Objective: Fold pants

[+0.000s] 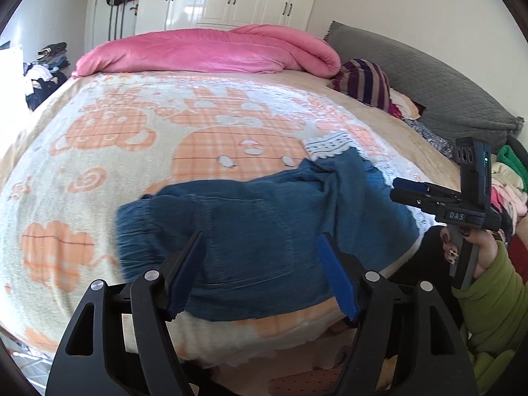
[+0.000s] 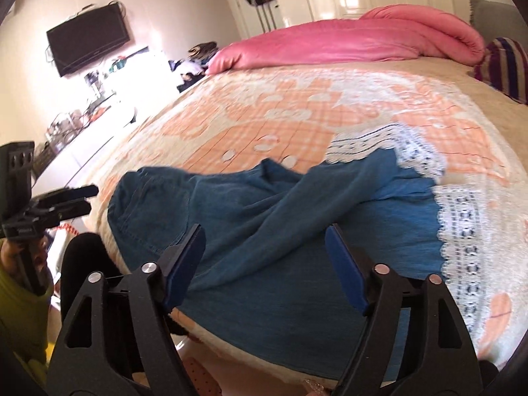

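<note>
Blue denim pants [image 1: 264,231] with white lace hems [image 2: 462,237] lie rumpled on the patterned bedspread [image 1: 132,138], just beyond the left gripper [image 1: 260,277] and right gripper [image 2: 264,264], both spread wide and holding nothing; the cloth looks soft, light and limp, best pinched at waistband or hem corners

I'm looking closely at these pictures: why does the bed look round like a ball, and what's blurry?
Left wrist view: the fisheye lens bulges the bed; the blue pants look slightly smeared. Right wrist view: same bulge, bright glare washes out the shelf under the TV.
</note>
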The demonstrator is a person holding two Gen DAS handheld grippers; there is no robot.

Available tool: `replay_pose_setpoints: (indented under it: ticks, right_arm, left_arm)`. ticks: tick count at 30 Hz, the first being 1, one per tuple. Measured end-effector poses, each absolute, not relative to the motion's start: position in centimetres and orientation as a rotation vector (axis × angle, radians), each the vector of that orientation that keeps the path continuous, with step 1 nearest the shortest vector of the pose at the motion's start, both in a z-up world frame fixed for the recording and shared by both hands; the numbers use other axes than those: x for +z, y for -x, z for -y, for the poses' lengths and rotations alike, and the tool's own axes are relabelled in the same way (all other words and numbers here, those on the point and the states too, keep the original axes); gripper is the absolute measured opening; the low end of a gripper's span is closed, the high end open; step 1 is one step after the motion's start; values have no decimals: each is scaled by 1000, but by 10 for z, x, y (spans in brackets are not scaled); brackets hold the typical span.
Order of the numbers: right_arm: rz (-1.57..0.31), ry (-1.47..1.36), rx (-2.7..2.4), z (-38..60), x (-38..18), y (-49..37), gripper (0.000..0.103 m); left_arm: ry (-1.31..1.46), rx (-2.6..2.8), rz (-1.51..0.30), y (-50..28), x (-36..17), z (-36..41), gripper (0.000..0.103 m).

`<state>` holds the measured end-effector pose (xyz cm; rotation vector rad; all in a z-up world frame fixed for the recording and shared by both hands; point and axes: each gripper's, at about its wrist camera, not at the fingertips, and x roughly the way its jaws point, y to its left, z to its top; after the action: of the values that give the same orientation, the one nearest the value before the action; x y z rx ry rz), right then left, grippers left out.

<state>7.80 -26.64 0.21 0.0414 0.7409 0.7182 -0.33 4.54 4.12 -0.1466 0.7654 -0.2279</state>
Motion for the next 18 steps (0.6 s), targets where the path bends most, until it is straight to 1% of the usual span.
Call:
replay_pose_setpoints:
  ticks: [9,12,13,15,17,18]
  right_arm:
    - [-714,-88,669,285,3,-83,80]
    - [-718,-91,660,287,1,-85,80]
    - [-721,-94,658,288,0,-86,80]
    - [-724,-102,654,290,-2,-89,80]
    - [-730,-106,651,291,-5,-91,81]
    - [-732,-109,646,292,-7,-92,81]
  left_arm:
    - [149,-337,-817,-9,28,-3,69]
    - [173,-375,-836,-14,19,10,67]
    - [182,-389,-849,-15,14,16,66]
    - [184,-413,-864,-18,9,23,55]
    - [182,-436,-881,-21,3,32,52]
    - [179,-446,-888,-23,0,36,48]
